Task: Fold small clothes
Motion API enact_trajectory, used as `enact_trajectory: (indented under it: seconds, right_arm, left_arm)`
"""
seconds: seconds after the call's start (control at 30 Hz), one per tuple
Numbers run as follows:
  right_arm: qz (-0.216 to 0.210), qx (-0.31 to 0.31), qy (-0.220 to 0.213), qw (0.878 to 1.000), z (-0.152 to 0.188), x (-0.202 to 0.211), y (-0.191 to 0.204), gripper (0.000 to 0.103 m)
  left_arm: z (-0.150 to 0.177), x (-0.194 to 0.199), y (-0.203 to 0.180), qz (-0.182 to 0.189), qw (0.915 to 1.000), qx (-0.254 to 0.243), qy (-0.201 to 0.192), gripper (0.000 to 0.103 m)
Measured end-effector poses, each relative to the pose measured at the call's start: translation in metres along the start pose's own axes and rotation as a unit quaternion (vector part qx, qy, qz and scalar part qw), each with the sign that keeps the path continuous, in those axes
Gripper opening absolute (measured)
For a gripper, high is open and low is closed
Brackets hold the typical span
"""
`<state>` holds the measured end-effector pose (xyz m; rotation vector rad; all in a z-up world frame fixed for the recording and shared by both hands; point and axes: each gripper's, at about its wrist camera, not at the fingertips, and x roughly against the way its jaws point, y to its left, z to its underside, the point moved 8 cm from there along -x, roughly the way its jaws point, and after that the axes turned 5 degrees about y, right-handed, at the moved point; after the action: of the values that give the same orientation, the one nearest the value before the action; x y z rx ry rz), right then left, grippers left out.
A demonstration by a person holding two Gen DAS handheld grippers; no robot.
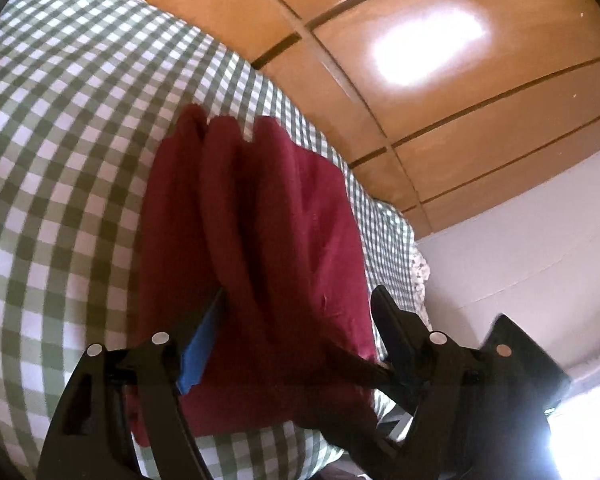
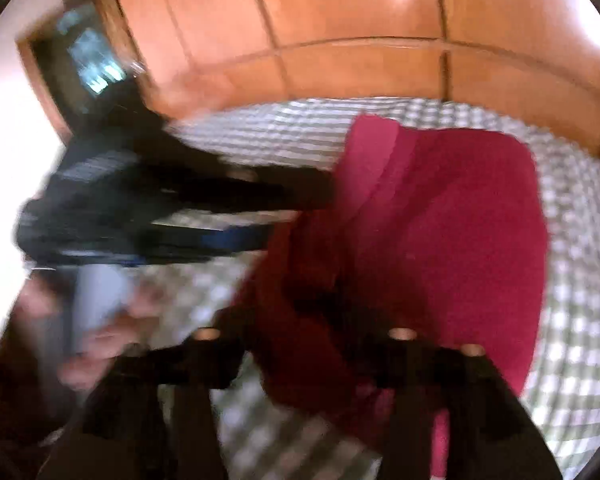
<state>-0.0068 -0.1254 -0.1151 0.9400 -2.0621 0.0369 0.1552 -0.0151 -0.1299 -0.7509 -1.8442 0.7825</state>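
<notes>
A dark red garment [image 1: 280, 200] lies folded in thick pleats on a green-and-white checked cloth [image 1: 60, 160]. In the left wrist view my left gripper [image 1: 300, 296] is open; its blue-padded finger [image 1: 204, 344] stands at one side of the near folds and its black finger [image 1: 392, 320] at the other. The right wrist view is blurred. There the garment [image 2: 460, 220] fills the middle, and my right gripper [image 2: 304, 320] is low over its near edge with its fingers spread, open. The left gripper [image 2: 300, 212] reaches in from the left to the garment's left edge.
Orange-brown wooden panels [image 1: 420, 120] rise behind the checked cloth [image 2: 580, 240], with a white wall [image 1: 520, 240] to the right. A person's hand [image 2: 112, 328] grasps the left gripper's grey handle at lower left. A dark framed recess [image 2: 88, 56] sits at upper left.
</notes>
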Motion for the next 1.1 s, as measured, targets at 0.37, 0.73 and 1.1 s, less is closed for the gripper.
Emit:
enact_trajectory:
  seconds: [0.37,0.73,1.1]
  right_arm:
    - [0.036,-0.141,-0.038,0.989,0.061,0.083,-0.11,0.05]
    - [0.038,-0.072,-0.019,0.996,0.054,0.047,-0.068,0.041]
    - [0.057,-0.01,0.072,0.996,0.087,-0.019,-0.028,0.046]
  left_arm:
    - [-0.005,-0.025,-0.002,-0.033,0.9985,0.0,0.044,0.073]
    - [-0.007,-0.008,-0.021,-0.173,0.9793,-0.103,0.02,0.02]
    - [0.011,0.008,0.044,-0.269,0.9595,-0.084,-0.01,0.049]
